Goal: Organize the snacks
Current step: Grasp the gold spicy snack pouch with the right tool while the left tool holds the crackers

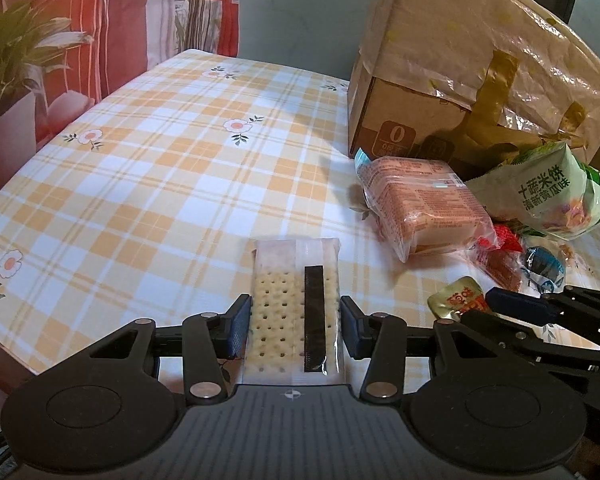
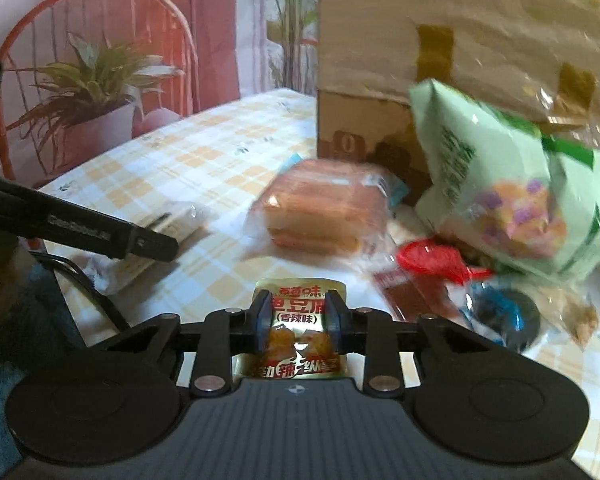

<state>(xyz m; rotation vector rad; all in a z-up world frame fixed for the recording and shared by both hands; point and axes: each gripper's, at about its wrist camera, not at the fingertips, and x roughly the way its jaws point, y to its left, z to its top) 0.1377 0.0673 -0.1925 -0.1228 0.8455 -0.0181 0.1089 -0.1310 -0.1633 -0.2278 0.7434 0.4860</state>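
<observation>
A clear pack of pale dotted crackers [image 1: 284,308] with a black strip lies on the checked tablecloth [image 1: 160,160]. My left gripper [image 1: 296,320] is shut on it, one blue pad against each long side. A small gold packet with red print [image 2: 296,292] sits between the pads of my right gripper [image 2: 298,314], which pinch it near its middle. The left wrist view shows the same gold packet [image 1: 456,298] at the tip of the right gripper's fingers [image 1: 508,300]. From the right wrist, a left finger [image 2: 140,240] and the cracker pack [image 2: 176,216] appear at the left.
A wrapped orange bread pack [image 1: 420,208], a green rice-cracker bag [image 1: 548,196], a red wrapper [image 1: 504,236] and a blue sweet [image 1: 542,268] crowd the table's right side. Behind them stands a shiny cream tote bag [image 1: 480,32] over a brown carton [image 1: 400,124]. An orange chair [image 2: 20,60] stands beyond the left edge.
</observation>
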